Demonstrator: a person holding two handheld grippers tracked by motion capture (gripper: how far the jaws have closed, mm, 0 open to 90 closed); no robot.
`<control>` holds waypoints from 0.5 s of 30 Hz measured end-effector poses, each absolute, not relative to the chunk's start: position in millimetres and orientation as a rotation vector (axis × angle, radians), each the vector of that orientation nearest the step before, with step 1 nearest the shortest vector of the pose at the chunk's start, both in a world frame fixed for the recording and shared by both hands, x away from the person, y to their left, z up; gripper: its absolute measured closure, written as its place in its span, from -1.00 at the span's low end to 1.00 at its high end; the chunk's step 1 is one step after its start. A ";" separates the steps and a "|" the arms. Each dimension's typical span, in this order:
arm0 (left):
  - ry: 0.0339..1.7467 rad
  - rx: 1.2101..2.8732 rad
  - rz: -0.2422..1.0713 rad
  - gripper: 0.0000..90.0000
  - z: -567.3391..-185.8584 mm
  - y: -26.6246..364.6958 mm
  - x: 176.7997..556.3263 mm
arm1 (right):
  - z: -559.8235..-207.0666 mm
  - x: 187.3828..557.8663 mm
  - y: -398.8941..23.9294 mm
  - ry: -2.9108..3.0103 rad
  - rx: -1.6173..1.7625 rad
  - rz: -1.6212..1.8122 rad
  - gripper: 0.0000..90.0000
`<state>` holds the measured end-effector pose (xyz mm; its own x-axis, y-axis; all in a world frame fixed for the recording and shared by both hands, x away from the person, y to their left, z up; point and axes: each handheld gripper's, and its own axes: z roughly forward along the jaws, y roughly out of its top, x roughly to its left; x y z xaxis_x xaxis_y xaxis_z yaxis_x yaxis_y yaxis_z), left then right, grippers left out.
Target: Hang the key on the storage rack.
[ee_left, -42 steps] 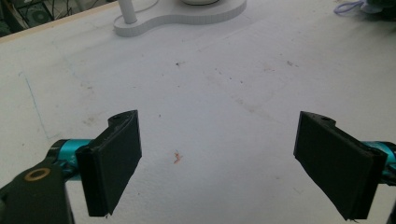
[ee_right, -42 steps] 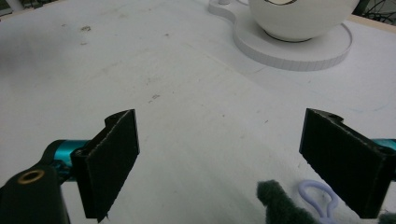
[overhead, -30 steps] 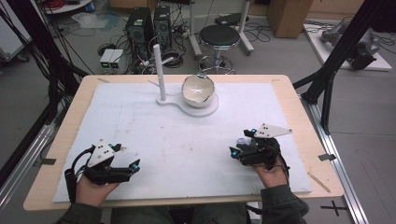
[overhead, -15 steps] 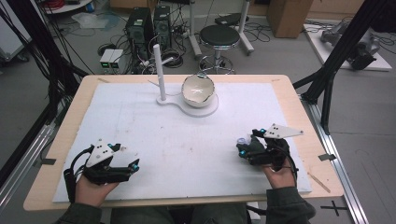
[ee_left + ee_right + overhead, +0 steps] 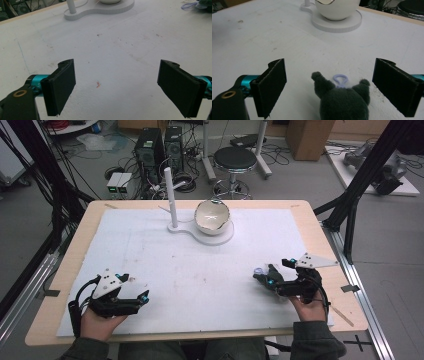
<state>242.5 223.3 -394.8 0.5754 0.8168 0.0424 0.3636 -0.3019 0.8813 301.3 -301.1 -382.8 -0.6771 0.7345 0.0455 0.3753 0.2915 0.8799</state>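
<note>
Surface: white mat over wooden table.
Plush toy: on mat at 4 o'clock, between right gripper jaws, lilac loop towards 12.
Right gripper: wide open, gripping nothing.
Left gripper: wide open, empty, at 8 o'clock.

We note a white bowl seated on a white stand, its upright post beside; a black stool behind the table.
</note>
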 end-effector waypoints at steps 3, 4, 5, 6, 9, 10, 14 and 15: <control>0.948 1.903 0.627 -0.66 -394.6 223.3 242.8 | -384.6 300.0 -304.7 2.199 1.009 1.329 -0.75; 0.948 1.902 0.627 -0.66 -394.9 222.9 243.1 | -385.1 299.9 -305.9 2.203 1.008 1.322 -0.75; 0.948 1.902 0.627 -0.66 -394.9 222.9 243.1 | -385.1 299.9 -305.9 2.203 1.008 1.322 -0.75; 0.948 1.902 0.624 -0.66 -394.9 222.7 243.3 | -385.9 299.3 -308.1 2.204 1.019 1.314 -0.75; 0.949 1.899 0.624 -0.66 -395.0 222.5 243.5 | -387.8 298.5 -313.1 2.200 1.031 1.305 -0.75; 0.944 1.905 0.627 -0.66 -394.9 223.1 243.9 | -387.8 298.5 -313.1 2.200 1.031 1.305 -0.75; 0.951 1.901 0.626 -0.66 -395.4 223.1 244.6 | -393.2 298.0 -318.3 2.202 1.054 1.294 -0.75; 0.951 1.901 0.626 -0.66 -395.4 223.1 244.6 | -393.2 298.0 -318.3 2.202 1.054 1.294 -0.75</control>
